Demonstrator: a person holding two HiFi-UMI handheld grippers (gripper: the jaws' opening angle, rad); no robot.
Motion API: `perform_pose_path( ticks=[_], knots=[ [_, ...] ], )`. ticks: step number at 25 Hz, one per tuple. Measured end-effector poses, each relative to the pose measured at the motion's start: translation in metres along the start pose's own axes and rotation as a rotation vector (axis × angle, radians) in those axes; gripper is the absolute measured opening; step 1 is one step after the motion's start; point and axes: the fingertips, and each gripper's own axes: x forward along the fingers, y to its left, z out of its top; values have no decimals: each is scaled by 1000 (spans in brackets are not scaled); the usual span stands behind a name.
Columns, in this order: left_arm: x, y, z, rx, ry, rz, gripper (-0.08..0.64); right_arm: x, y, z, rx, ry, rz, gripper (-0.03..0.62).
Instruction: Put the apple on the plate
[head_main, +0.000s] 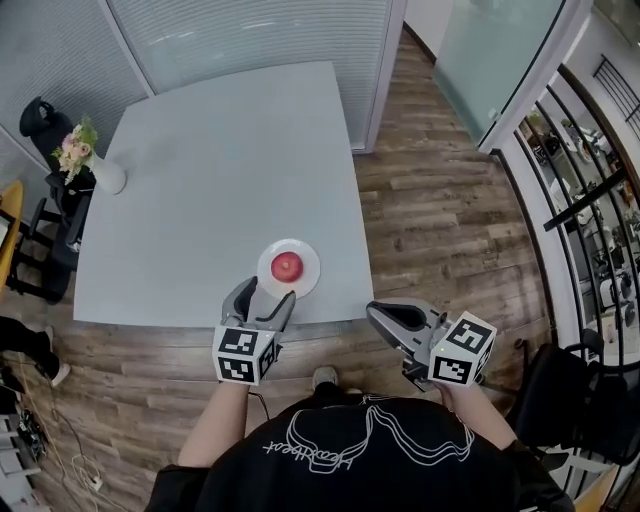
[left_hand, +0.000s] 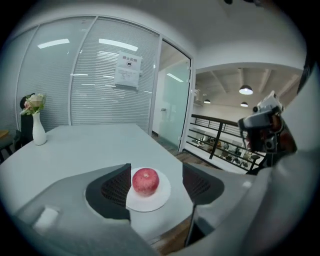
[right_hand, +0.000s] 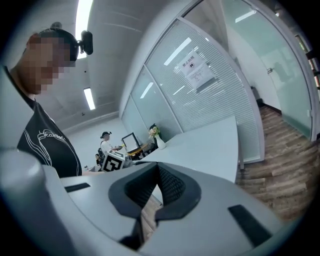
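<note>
A red apple (head_main: 287, 265) (left_hand: 145, 181) rests on a small white plate (head_main: 307, 283) (left_hand: 150, 204) near the front edge of the grey table (head_main: 220, 180). My left gripper (head_main: 265, 295) (left_hand: 156, 172) hovers just on the near side of the plate, open, with nothing pressed between its pads; the apple shows through the gap, further off. My right gripper (head_main: 374, 313) (right_hand: 157, 170) is held off the table's right front corner over the wooden floor. Its pads meet at the tips and it holds nothing.
A white vase with flowers (head_main: 100, 170) (left_hand: 37, 130) stands at the table's far left corner. Dark chairs (head_main: 45, 125) sit left of the table. A glass partition (head_main: 260, 40) runs behind it, and a black railing (head_main: 570, 200) lies to the right. People sit at a desk (right_hand: 112, 145) in the distance.
</note>
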Motion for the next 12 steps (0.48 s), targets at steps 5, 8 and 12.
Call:
perform_pose_path(
  ticks=[5,8,12],
  knots=[
    [-51,-66,37,-92,-67,-199,281,-11,31,8,-37,2,77,9],
    [-74,-98,50,-116,-98,-273,196,-22,44,7,-45,1,117,9],
    [-95,-140,61,-151,-133,-366,179,-41,59,4,-43,-21,158,9]
  ],
)
